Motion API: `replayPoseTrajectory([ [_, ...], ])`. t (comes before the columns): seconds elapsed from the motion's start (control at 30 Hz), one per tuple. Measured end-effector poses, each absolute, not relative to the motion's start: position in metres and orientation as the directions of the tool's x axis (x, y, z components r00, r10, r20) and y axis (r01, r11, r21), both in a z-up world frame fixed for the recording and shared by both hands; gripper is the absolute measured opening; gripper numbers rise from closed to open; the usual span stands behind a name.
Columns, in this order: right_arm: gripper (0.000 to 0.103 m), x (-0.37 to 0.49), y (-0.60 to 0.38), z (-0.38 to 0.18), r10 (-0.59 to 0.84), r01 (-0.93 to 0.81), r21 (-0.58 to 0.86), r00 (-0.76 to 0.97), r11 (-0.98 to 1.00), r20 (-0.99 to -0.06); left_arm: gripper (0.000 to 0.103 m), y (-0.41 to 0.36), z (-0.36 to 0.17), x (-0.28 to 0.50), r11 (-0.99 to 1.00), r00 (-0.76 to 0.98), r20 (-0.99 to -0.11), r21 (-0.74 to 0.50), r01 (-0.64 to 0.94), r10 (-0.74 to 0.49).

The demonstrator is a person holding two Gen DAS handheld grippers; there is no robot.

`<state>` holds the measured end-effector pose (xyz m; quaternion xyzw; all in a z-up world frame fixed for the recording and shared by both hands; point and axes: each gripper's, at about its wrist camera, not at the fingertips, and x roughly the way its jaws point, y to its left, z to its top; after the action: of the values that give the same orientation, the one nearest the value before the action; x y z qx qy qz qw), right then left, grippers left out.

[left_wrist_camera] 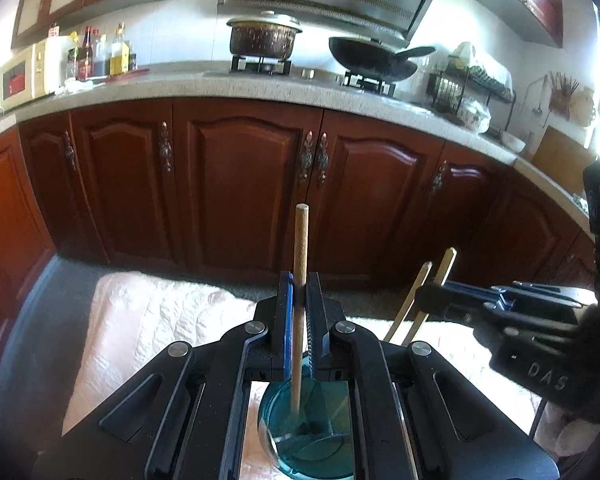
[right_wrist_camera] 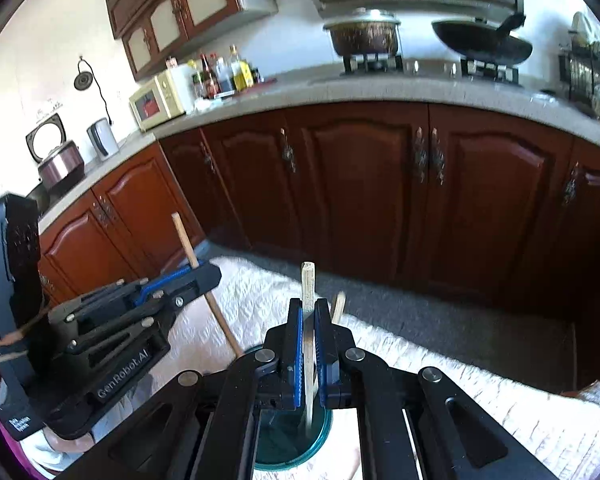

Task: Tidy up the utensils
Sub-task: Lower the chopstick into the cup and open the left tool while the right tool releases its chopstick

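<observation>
Left wrist view. Left gripper [left_wrist_camera: 299, 292] closed on a round wooden handle [left_wrist_camera: 301, 248], fingers [left_wrist_camera: 283, 312] clamped against it on both sides. Handle held near upright, top end well above the fingertips, lower end reaching down into a teal glass cup [left_wrist_camera: 312, 436] directly below the gripper. Utensil head blurred inside the cup; type not determinable. Cup standing on a white quilted cloth [left_wrist_camera: 148, 320] covering the bench. To the right, right gripper [left_wrist_camera: 432, 300] seen side-on, closed on a pair of wooden chopsticks [left_wrist_camera: 424, 296] tilted, tops leaning right. Behind: dark red cabinet doors [left_wrist_camera: 244, 184], speckled kitchen counter [left_wrist_camera: 260, 88], lidded pot [left_wrist_camera: 264, 38] and black wok [left_wrist_camera: 374, 58] on the burners, microwave [left_wrist_camera: 26, 74] and bottles [left_wrist_camera: 100, 54] at left, dish rack [left_wrist_camera: 470, 84] at right.

Right wrist view. Right gripper [right_wrist_camera: 309, 312] closed on pale chopsticks [right_wrist_camera: 308, 292], blue-padded fingers [right_wrist_camera: 296, 344] pressed to one stick; second stick's tip visible just right of the fingers. Sticks near upright, lower ends inside the teal glass cup [right_wrist_camera: 300, 444] below. Left gripper [right_wrist_camera: 204, 274] at left, closed on the wooden handle [right_wrist_camera: 186, 242], handle slanting down toward the cup rim. White quilted cloth [right_wrist_camera: 440, 364] under the cup.
</observation>
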<state>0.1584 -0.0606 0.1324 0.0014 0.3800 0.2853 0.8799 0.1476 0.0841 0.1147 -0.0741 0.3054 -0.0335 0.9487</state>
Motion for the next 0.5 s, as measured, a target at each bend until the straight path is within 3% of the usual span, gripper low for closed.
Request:
replayPoseTrajectory([
  [0.37, 0.008, 0.167, -0.063, 0.107, 0.518, -0.481, 0.279, 0.485, 0.831, -0.705, 0.004, 0.08, 0.096, 0.15, 0.987, 0.775, -0.621, -0.157, 0.017, -0.113],
  [0.43, 0.022, 0.164, -0.063, 0.107, 0.515, -0.481, 0.275, 0.487, 0.832, -0.706, 0.004, 0.079, 0.094, 0.149, 0.988, 0.771, -0.627, -0.156, 0.018, -0.113],
  [0.5, 0.028, 0.161, -0.066, 0.105, 0.515, -0.478, 0.279, 0.486, 0.833, -0.706, 0.004, 0.079, 0.094, 0.149, 0.987, 0.77, -0.628, -0.157, 0.017, -0.113],
])
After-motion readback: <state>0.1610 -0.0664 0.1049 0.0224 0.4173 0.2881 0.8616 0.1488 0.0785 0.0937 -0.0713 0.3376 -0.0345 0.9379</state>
